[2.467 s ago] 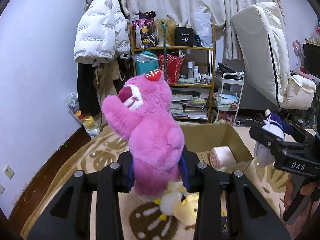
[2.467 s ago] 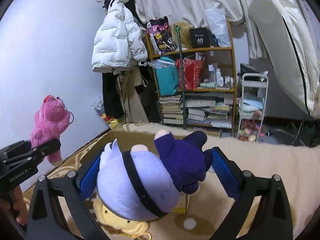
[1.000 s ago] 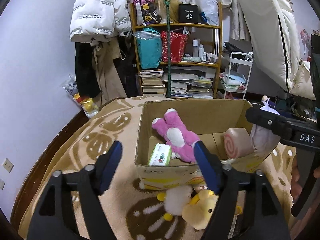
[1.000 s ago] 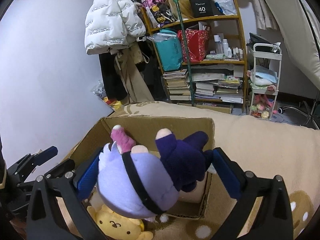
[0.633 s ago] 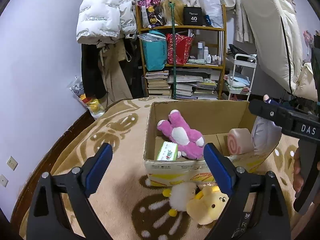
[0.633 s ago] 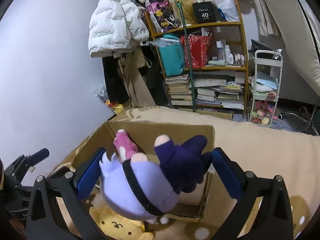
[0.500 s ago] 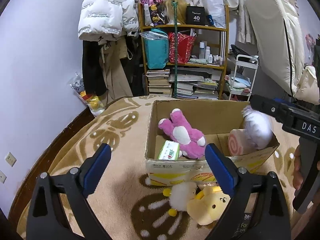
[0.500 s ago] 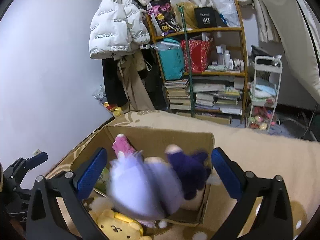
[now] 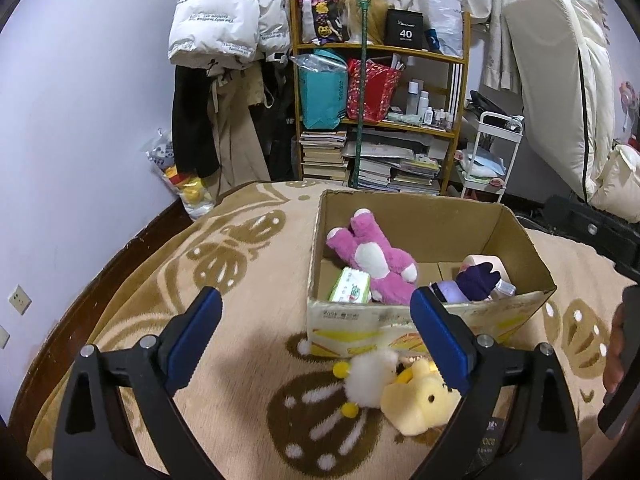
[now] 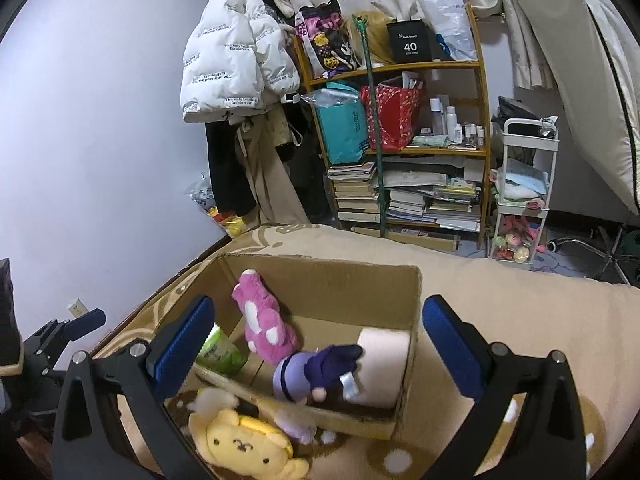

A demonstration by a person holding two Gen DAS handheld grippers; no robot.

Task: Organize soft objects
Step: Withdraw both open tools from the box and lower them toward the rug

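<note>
On a beige patterned rug [image 9: 240, 264], an open cardboard box [image 9: 424, 316] holds the sorted toys: a pink plush bear [image 9: 372, 258] lies on its back against the box's left half, a green-and-white tissue pack [image 9: 350, 286] sits at its side, and a purple plush doll [image 10: 316, 372] rests against a pink roll-shaped cushion [image 10: 384, 356] at the box's right end. Outside the box, touching its near wall, lie a yellow plush dog [image 9: 420, 400] and a small white fluffy toy [image 9: 370, 372]. Both tools hover short of the box with nothing between their blue pads: the left hand-held gripper [image 9: 316, 336] is spread wide, and the right hand-held gripper [image 10: 316, 344] likewise stands wide apart above the box's near edge. Behind stands a cluttered wooden bookshelf [image 10: 404, 152], beside a hanging white puffer jacket [image 10: 236, 60].
</note>
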